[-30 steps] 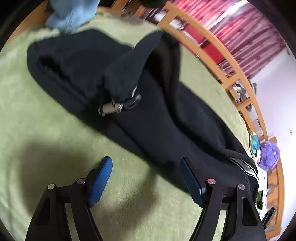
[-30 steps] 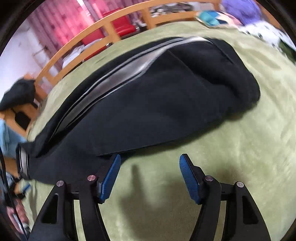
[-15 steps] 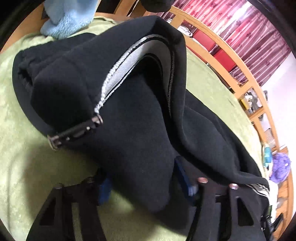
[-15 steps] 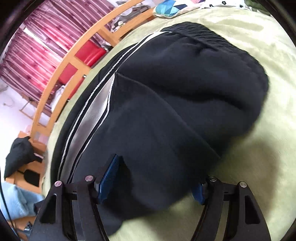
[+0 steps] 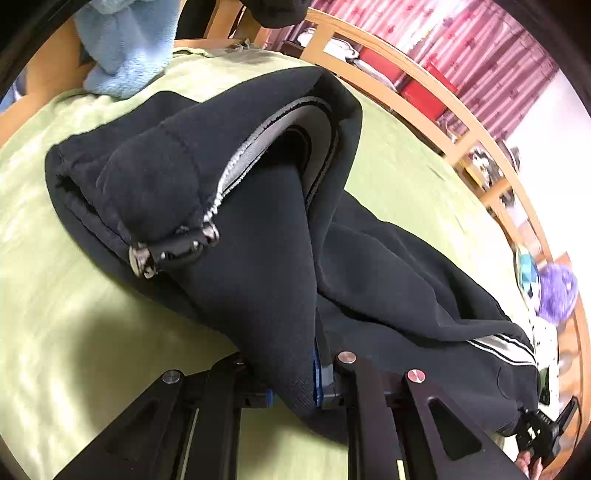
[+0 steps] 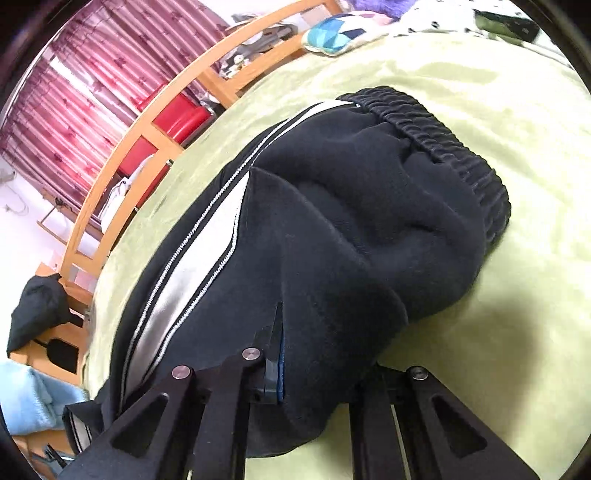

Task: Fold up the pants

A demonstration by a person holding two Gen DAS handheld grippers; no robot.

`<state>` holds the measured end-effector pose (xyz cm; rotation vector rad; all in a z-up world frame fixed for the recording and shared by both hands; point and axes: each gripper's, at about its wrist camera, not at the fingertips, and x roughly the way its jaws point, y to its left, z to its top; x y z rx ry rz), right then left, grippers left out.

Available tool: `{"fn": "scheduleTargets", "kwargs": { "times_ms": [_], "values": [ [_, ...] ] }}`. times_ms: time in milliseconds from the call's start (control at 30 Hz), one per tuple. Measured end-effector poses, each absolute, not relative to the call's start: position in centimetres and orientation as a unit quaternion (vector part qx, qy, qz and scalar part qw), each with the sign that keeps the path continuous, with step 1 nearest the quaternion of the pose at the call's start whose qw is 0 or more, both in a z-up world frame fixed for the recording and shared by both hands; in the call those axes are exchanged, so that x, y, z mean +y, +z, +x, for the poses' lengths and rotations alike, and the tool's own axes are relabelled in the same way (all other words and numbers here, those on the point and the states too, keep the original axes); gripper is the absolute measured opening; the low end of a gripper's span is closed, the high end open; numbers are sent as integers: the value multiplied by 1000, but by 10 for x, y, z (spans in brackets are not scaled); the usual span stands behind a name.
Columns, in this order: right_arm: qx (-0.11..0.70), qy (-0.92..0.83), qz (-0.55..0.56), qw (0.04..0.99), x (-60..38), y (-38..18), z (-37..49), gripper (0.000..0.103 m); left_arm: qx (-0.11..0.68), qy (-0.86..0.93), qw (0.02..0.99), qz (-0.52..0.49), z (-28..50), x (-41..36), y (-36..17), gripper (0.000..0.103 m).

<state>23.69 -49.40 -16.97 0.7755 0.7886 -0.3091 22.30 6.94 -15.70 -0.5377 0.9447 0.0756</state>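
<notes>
Black pants [image 5: 266, 236] lie across the middle of the green blanket [image 5: 55, 332], which covers the bed. The elastic waistband [image 6: 443, 147] faces the blanket's far edge in the right wrist view; the grey-white side stripe [image 6: 192, 266] runs back toward the wooden rail [image 6: 147, 125].

Left gripper [image 5: 295, 373]: jaws closing, pinching a fold of black pants fabric. A blue pad [image 5: 316, 373] is visible against the cloth, which is pulled up into a ridge off the blanket. A cord end with metal tips [image 5: 170, 251] hangs off the bunched leg cuff.

Right gripper [image 6: 314, 373]: fingers pressed together on the pants edge near the stripe. Fabric drapes over the jaws; one blue pad [image 6: 280, 369] shows, the other is hidden by cloth.

Off the pants: light blue fleece [image 5: 125, 48] at the blanket's far corner, and a purple plush [image 5: 557, 291] and patterned cushion [image 6: 332, 33] at the edge by the rail. Red curtain [image 6: 74, 99] behind the rail.
</notes>
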Motion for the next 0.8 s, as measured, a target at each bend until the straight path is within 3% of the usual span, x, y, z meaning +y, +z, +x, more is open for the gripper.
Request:
{"fn": "scheduleTargets", "kwargs": {
  "times_ms": [433,567,700,800],
  "values": [
    [425,-158,288,844,-523,-131,28,11,493,-8,837,-237,16,46,-151,14],
    [438,-156,294,835,-536,-135,-25,11,498,-16,834,-239,-14,46,-156,15],
    [452,-149,339,812,-543,-149,-40,19,527,-36,817,-234,-7,48,-164,25],
    [443,-159,330,818,-537,-138,-53,33,522,-55,825,-211,-25,55,-155,33]
  ]
}}
